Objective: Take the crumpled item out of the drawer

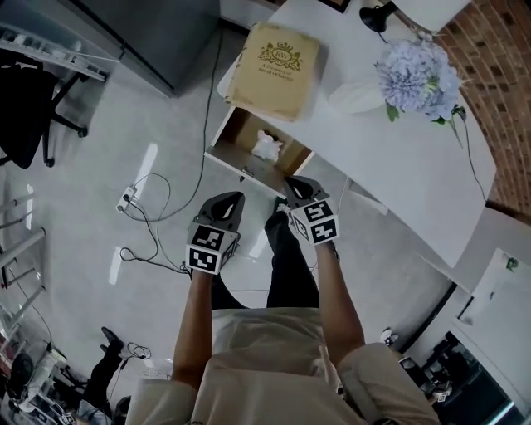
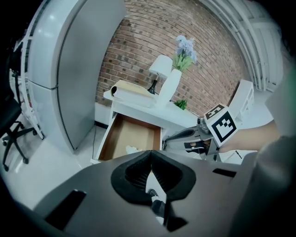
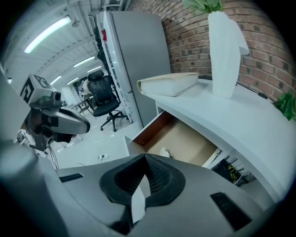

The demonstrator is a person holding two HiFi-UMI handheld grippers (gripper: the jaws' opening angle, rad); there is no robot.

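Observation:
The white desk's wooden drawer (image 1: pixel 239 131) stands pulled open. A small crumpled white item (image 1: pixel 267 146) lies in its right part. Both grippers hover just in front of the drawer, apart from it. My left gripper (image 1: pixel 235 197) is shut and empty, and so is my right gripper (image 1: pixel 292 183), which is close to the drawer's front right corner. In the left gripper view the closed gripper (image 2: pixel 151 153) points at the drawer (image 2: pixel 134 132), with the crumpled item (image 2: pixel 132 149) just beyond the tips. The right gripper view shows that gripper (image 3: pixel 145 158) closed below the drawer (image 3: pixel 192 139) and the crumpled item (image 3: pixel 163 152).
A thick cream book (image 1: pixel 274 70) lies on the desk top (image 1: pixel 398 174) above the drawer, beside a white vase with blue flowers (image 1: pixel 415 79) and a black lamp (image 1: pixel 377 15). A grey cabinet (image 2: pixel 69 78) stands left of the desk. Cables and a power strip (image 1: pixel 129 199) lie on the floor.

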